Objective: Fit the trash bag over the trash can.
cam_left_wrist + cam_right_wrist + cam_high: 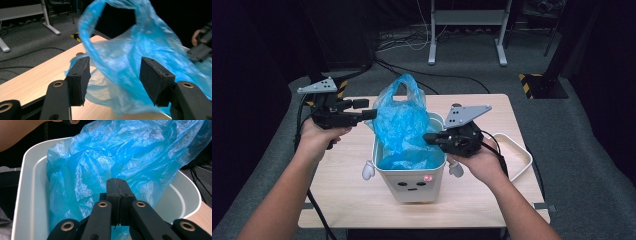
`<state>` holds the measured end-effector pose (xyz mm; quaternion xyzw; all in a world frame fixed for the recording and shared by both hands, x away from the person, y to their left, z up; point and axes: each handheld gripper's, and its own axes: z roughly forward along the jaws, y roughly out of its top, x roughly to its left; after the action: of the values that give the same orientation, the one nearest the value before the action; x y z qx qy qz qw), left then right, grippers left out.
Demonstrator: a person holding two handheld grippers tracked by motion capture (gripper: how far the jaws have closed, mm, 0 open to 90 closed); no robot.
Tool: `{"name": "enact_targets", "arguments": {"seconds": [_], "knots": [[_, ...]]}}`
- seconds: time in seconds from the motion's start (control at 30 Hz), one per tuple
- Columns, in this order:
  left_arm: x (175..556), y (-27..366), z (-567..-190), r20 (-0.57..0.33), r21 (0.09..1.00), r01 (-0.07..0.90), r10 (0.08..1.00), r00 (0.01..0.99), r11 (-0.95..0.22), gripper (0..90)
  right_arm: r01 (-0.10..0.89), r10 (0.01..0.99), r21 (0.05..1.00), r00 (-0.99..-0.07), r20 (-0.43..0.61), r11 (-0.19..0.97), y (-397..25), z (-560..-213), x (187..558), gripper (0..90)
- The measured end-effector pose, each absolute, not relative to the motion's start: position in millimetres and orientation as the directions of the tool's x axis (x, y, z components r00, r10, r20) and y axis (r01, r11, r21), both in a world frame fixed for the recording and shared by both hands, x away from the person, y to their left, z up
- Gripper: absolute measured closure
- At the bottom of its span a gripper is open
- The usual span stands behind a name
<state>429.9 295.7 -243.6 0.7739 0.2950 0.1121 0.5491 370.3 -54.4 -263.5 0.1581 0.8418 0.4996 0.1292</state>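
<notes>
I am holding my left tool (pixel 362 110) wide open at the left side of the blue plastic bag (pixel 401 125); in the left gripper view its two pads (pixel 80 77) are standing well apart with the bag's film billowing between and beyond them, and I cannot tell whether either pad is touching the film. The bag's handle loop (pixel 117 15) is arching above them. My right tool (pixel 432 138) is pressing its jaws fully together at the bag's right side; in the right gripper view the pads (pixel 116 188) are meeting face to face right against the bag, though I cannot tell whether any plastic is pinched between them. The bag is sitting partly inside the white bin (pixel 412 187), its lower part bunching in the bin and its upper part rising above the rim. The bin, with a small face on its front, is standing on the wooden counter (pixel 347 185). A white tray (pixel 519 155) is lying on the counter just right of my right hand (pixel 479 162).
</notes>
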Motion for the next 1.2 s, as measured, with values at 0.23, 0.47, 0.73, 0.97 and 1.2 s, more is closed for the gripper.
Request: {"name": "enact_targets", "arguments": {"seconds": [0.23, 0.47, 0.73, 0.97, 1.2], "knots": [[440.7, 289.5, -245.5, -0.200, 0.908, 0.368, 0.567, 0.799, -0.198, 38.2, 0.129, 0.396, 0.888, -0.916, -0.063, 0.440, -55.7, -264.1, 367.7, 89.2], [446.6, 282.2, -247.2, -0.210, 0.901, 0.382, 0.566, 0.797, -0.204, 45.0, 0.124, 0.393, 0.889, -0.917, -0.067, 0.441, -54.6, -265.3, 367.0, 89.1], [436.4, 280.6, -239.8, -0.171, 0.919, 0.331, 0.539, 0.825, -0.216, 81.4, 0.124, 0.401, 0.891, -0.914, -0.070, 0.437, -56.6, -266.1, 367.4, 88.6], [416.7, 280.5, -232.2, -0.146, 0.934, 0.283, 0.490, 0.860, -0.219, 89.4, 0.138, 0.415, 0.894, -0.908, -0.058, 0.427, -63.0, -268.1, 366.9, 87.7], [415.2, 276.3, -230.0, -0.105, 0.929, 0.269, 0.515, 0.851, -0.255, 79.2, 0.137, 0.418, 0.896, -0.906, -0.059, 0.423, -66.7, -267.9, 363.8, 88.3]]}}
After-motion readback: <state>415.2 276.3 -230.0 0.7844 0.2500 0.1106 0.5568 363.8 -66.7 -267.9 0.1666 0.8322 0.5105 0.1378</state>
